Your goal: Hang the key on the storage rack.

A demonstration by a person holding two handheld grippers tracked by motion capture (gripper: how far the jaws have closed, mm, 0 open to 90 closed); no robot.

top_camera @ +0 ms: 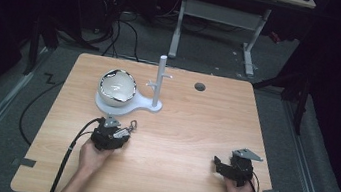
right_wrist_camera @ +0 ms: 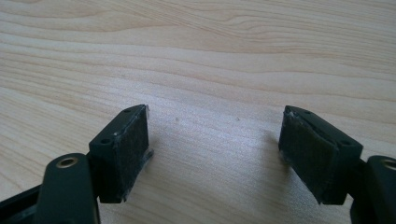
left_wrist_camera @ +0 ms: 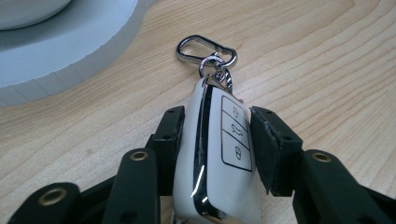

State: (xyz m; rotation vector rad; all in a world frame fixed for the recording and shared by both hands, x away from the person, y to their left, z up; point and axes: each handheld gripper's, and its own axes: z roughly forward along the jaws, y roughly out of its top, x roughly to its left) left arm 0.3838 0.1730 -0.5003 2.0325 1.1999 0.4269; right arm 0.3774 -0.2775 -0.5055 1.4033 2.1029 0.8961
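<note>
— What's in my left gripper (left_wrist_camera: 215,140)?

— My pads are clamped on both sides of the white car key (left_wrist_camera: 217,158). Its three buttons carry lock, trunk and unlock icons, no readable brand. Its carabiner (left_wrist_camera: 206,47) points toward the white stand base (left_wrist_camera: 70,42), close by.

— And my right gripper (right_wrist_camera: 215,140)?

— Spread wide over bare table (right_wrist_camera: 210,56), far from that base.

Glossy white plastic key fob (left_wrist_camera: 219,158) with a shiny chrome metal clip (left_wrist_camera: 205,49); matt pale wood-grain table (left_wrist_camera: 327,60); matt white stand base (left_wrist_camera: 60,51)
</note>
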